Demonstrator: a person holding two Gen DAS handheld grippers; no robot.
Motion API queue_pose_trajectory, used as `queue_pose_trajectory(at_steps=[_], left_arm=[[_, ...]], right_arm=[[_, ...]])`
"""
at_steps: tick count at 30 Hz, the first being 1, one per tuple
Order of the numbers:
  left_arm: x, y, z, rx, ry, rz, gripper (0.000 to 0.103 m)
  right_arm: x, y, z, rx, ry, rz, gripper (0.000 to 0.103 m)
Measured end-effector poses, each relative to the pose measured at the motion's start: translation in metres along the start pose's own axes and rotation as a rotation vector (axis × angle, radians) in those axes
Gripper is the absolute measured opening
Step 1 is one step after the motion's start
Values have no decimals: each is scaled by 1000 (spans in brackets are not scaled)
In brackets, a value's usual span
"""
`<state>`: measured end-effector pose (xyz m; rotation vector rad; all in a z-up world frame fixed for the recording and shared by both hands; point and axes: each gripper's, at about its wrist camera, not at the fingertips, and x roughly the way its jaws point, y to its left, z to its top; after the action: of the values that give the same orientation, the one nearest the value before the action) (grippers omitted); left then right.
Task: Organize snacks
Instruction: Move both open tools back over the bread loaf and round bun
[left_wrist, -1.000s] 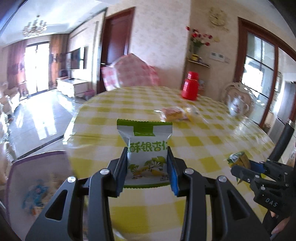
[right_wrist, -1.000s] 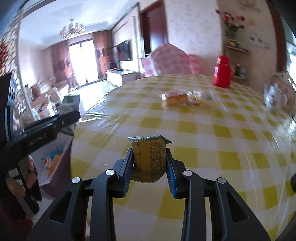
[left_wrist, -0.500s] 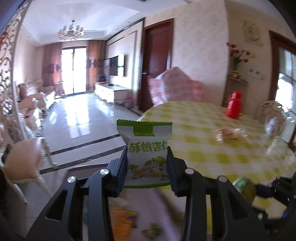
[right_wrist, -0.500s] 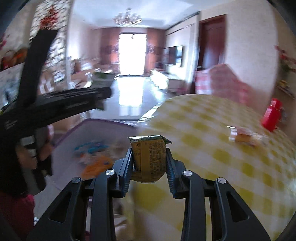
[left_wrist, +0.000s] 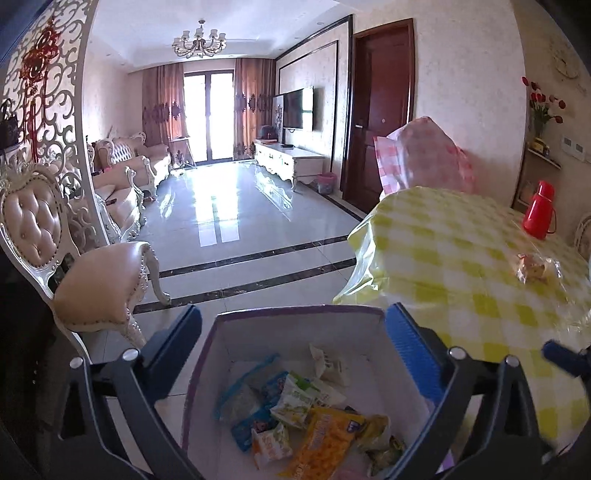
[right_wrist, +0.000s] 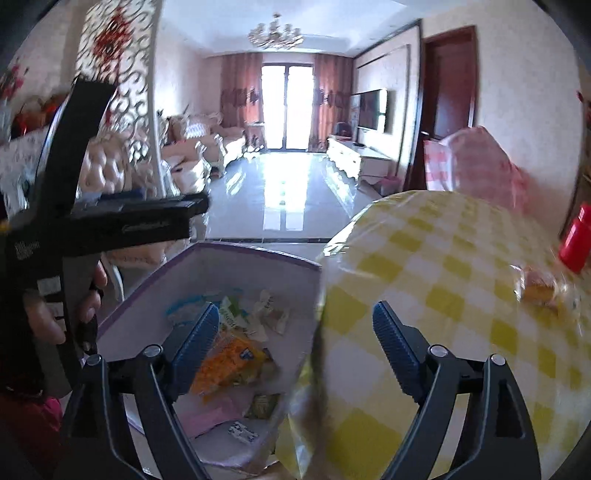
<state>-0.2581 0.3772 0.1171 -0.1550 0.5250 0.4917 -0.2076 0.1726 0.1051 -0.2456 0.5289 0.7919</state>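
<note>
My left gripper (left_wrist: 293, 325) hangs over a white box with a purple rim (left_wrist: 295, 314), jaws opening wide with nothing between them. Several snack packets lie in the box, among them a green-and-white packet (left_wrist: 295, 402) and an orange one (left_wrist: 325, 439). My right gripper (right_wrist: 293, 317) is over the gap between the box (right_wrist: 255, 254) and the table edge, jaws also opening and empty. Below it an olive-green packet (right_wrist: 264, 406) rests in the box beside the orange packet (right_wrist: 229, 358). A clear-wrapped snack (left_wrist: 532, 267) lies on the yellow checked table (left_wrist: 461, 280).
A red flask (left_wrist: 539, 210) stands at the table's far side. A padded chair (left_wrist: 92, 273) is left of the box. In the right wrist view a person's hand (right_wrist: 40, 317) holds the left tool's black body (right_wrist: 140, 221). Tiled floor stretches beyond.
Both grippers swung left from over the table to the box. Their jaws went from shut on a packet each to wide apart, and both packets left the jaws.
</note>
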Motion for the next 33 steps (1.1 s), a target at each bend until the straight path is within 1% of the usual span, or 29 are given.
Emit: queue_pose_trajectory(at_steps=[2, 5, 7, 8, 10, 12, 13, 15, 16, 18, 19, 20, 21, 22, 24, 25, 26, 27, 28, 29, 31, 33], left_arm=[[-3, -15, 0, 21, -7, -19, 101], [-7, -32, -2, 41, -21, -53, 101], [-12, -53, -4, 49, -29, -110, 101], [-12, -67, -5, 46, -28, -139, 101], [-14, -91, -8, 37, -17, -199, 101], [-15, -134, -12, 40, 30, -315, 101], [-13, -151, -15, 46, 52, -355, 101], [-7, -205, -15, 67, 106, -474, 101], [-2, -233, -14, 75, 124, -496, 101], [14, -279, -10, 80, 154, -528, 101], [25, -303, -6, 67, 170, -534, 101], [34, -318, -3, 52, 174, -529, 101], [48, -337, 2, 24, 172, -518, 101], [57, -349, 6, 1, 165, -503, 101], [92, -368, 15, -114, 156, -424, 101], [103, -371, 18, -163, 161, -402, 101], [121, -376, 23, -244, 187, -387, 101], [133, -381, 25, -312, 205, -390, 101], [141, -383, 27, -359, 203, -394, 101], [150, -389, 31, -418, 170, -388, 101], [160, -391, 37, -446, 117, -363, 101], [170, -391, 32, -462, 17, -320, 101]], right_arm=[[-12, -19, -2, 21, -13, -27, 83], [-37, -52, -10, 40, -27, -111, 85], [-54, -84, -21, 71, -23, -189, 87], [-60, -96, -28, 85, -16, -211, 87], [-74, -133, -46, 132, 10, -275, 87], [-81, -165, -61, 186, 26, -332, 87], [-86, -193, -73, 258, 48, -375, 87], [-93, -233, -92, 392, 77, -425, 87], [-98, -255, -104, 471, 82, -446, 87], [-104, -284, -119, 575, 84, -460, 87], [-108, -302, -130, 634, 84, -474, 87], [-111, -312, -138, 669, 82, -482, 87], [-112, -323, -146, 707, 81, -487, 87], [-112, -334, -152, 736, 85, -492, 87], [-109, -348, -159, 763, 85, -499, 87], [-108, -356, -161, 782, 87, -498, 87], [-106, -363, -161, 808, 87, -488, 87], [-104, -373, -161, 844, 83, -470, 87], [-101, -385, -161, 882, 75, -451, 87], [-98, -393, -158, 906, 68, -442, 87], [-85, -413, -148, 950, 54, -433, 87], [-69, -432, -135, 983, 44, -422, 87]])
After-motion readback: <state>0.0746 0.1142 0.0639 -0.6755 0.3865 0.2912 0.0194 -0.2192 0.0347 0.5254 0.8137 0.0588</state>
